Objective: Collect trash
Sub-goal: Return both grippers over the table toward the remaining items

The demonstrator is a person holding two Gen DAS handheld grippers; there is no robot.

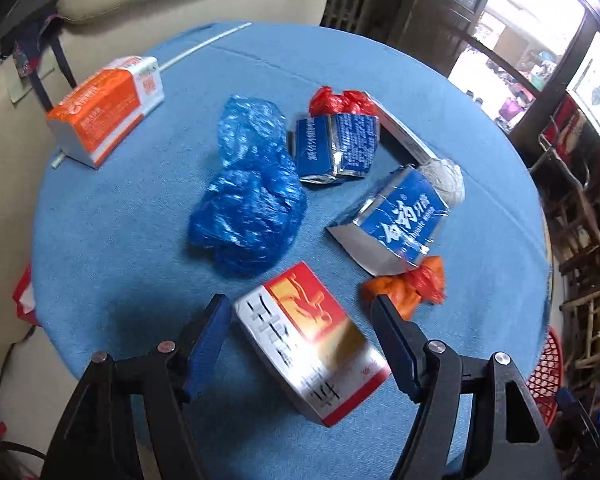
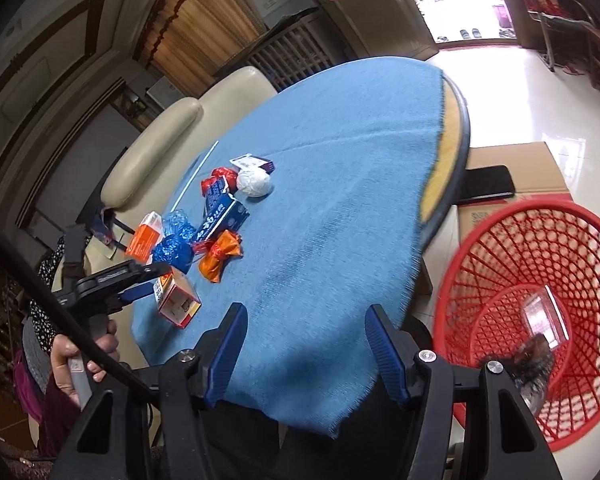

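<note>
Blue-padded, the left hand-held gripper stood apart astride the red-and-white carton on the bench, not clamped; its long axis ran near-right to far-left. Right hand-held gripper gaped empty beside the red basket.

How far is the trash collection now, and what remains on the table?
Done: the red basket already holds some pieces. In hand: the left gripper is open around the red and white box, not yet gripping; the right gripper is empty. Left: the blue bag, orange wrapper, toothpaste box, orange box, white ball.
</note>
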